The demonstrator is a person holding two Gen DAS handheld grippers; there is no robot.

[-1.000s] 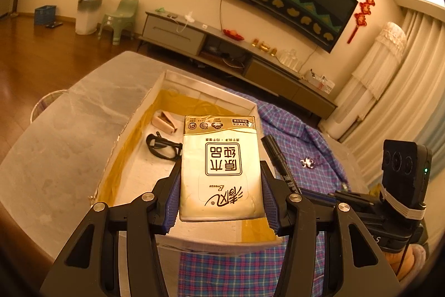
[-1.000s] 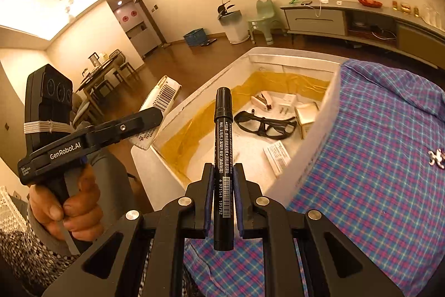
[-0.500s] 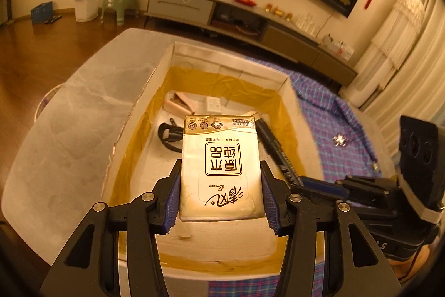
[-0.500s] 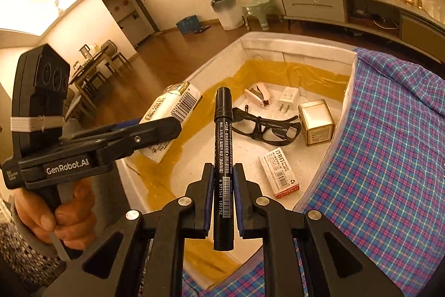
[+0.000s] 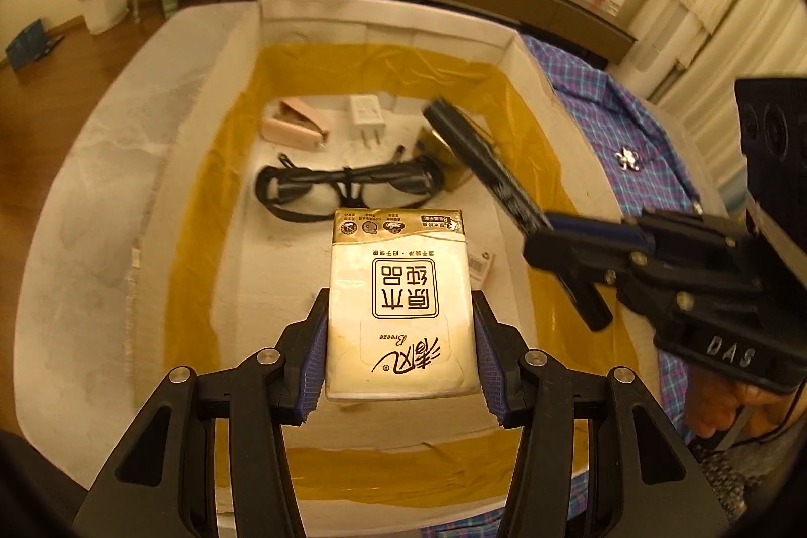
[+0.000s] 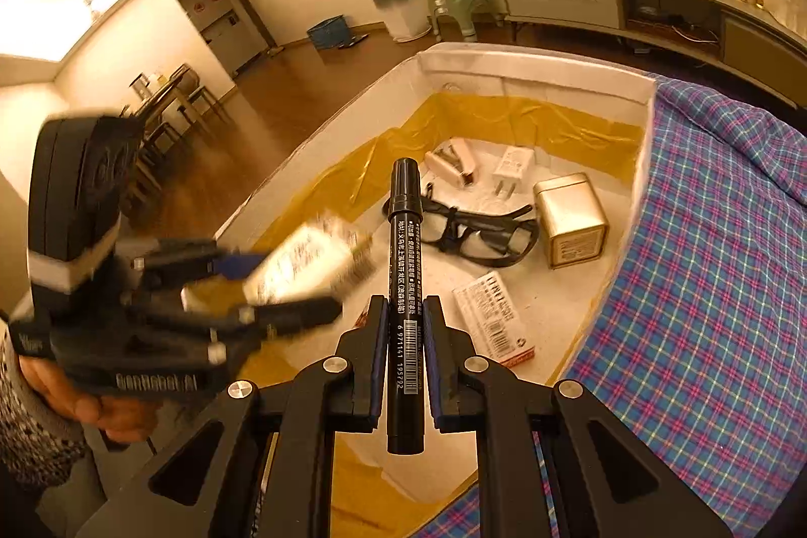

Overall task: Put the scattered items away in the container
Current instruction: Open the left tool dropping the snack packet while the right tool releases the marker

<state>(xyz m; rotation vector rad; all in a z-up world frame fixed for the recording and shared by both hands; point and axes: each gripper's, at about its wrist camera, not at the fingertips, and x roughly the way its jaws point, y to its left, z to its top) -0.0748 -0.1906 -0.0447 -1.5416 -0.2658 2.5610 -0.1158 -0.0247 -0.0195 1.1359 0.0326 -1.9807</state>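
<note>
tissue pack (image 5: 401, 301) and marker (image 6: 405, 286) gripped, seemingly over box (image 5: 383, 18)

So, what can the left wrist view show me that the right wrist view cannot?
Only the left wrist view shows the tissue pack's printed front and a small silver charm on the plaid cloth.

Only the right wrist view shows the marker's barcode and a dining area.

Both show the box holding glasses, charger and tin.
</note>
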